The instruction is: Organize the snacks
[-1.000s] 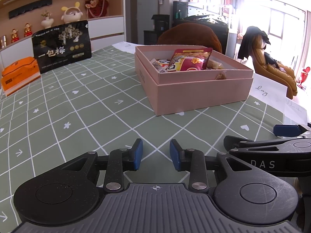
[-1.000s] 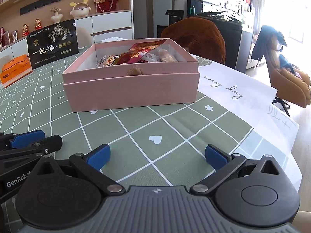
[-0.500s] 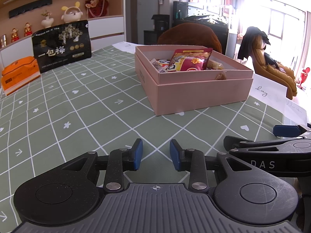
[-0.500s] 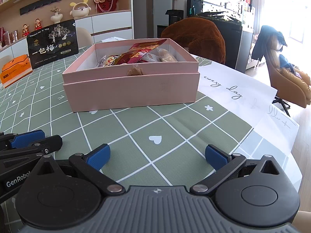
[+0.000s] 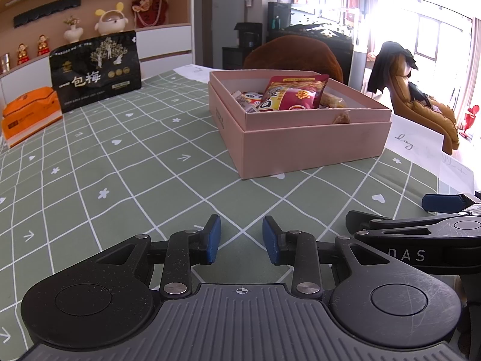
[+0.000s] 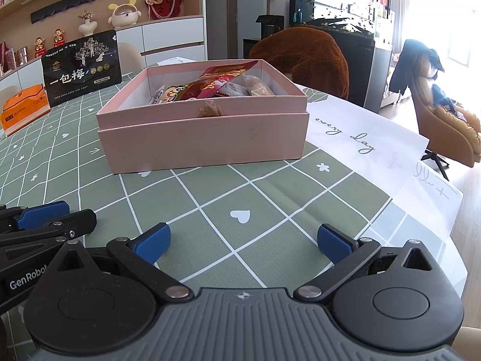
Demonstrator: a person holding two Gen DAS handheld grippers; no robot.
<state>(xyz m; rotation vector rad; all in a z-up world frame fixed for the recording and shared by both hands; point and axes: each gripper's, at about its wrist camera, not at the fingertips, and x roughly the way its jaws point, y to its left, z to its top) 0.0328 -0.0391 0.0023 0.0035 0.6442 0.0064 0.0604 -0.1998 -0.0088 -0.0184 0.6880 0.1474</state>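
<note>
A pink open box point(image 5: 312, 146) point(image 6: 204, 141) stands on the green checked tablecloth and holds several snack packets, with a red packet point(image 5: 293, 94) point(image 6: 216, 82) on top. A small brown snack point(image 6: 209, 109) point(image 5: 341, 118) hangs over its near rim. My left gripper point(image 5: 241, 237) is low over the cloth, short of the box, its jaws a narrow gap apart and empty. My right gripper point(image 6: 242, 242) is wide open and empty, also short of the box. Each gripper shows at the edge of the other's view.
A black snack bag point(image 5: 96, 70) point(image 6: 81, 67) stands at the far left beside an orange box point(image 5: 28, 114) point(image 6: 25, 109). A white sheet with writing point(image 6: 366, 150) lies right of the pink box, near the table's edge. Chairs stand beyond the table.
</note>
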